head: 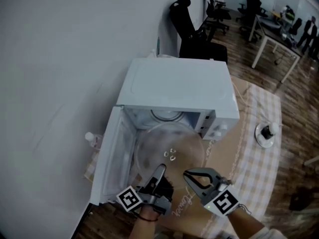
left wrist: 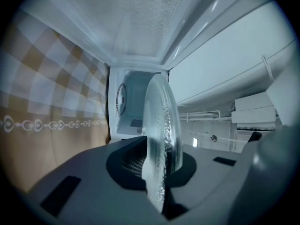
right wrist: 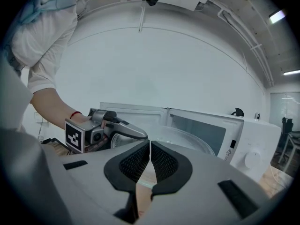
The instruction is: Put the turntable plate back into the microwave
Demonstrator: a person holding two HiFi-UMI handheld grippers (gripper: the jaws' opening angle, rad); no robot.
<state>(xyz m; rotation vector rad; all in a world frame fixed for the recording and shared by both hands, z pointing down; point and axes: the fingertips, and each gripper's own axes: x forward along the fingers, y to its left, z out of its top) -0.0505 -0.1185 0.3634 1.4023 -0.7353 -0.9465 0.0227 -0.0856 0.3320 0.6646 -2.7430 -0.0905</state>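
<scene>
The clear glass turntable plate (head: 169, 151) hangs roughly level just in front of the open white microwave (head: 179, 88), its far rim at the cavity mouth. My left gripper (head: 160, 169) is shut on the plate's near edge. In the left gripper view the plate (left wrist: 161, 121) stands edge-on between the pads of the left gripper (left wrist: 161, 158), with the cavity behind it. My right gripper (head: 188, 175) is shut and holds nothing, just right of the left one by the plate's near rim. From the right gripper view, the right gripper (right wrist: 150, 145) faces the plate (right wrist: 185, 137) and the left gripper (right wrist: 105, 131).
The microwave door (head: 112, 156) swings open to the left. A roller ring (head: 167, 115) lies on the cavity floor. A small bottle (head: 93, 139) stands beside the door. A white round object (head: 265, 133) sits on the checked tablecloth (head: 259, 168). Office chairs and desks stand behind.
</scene>
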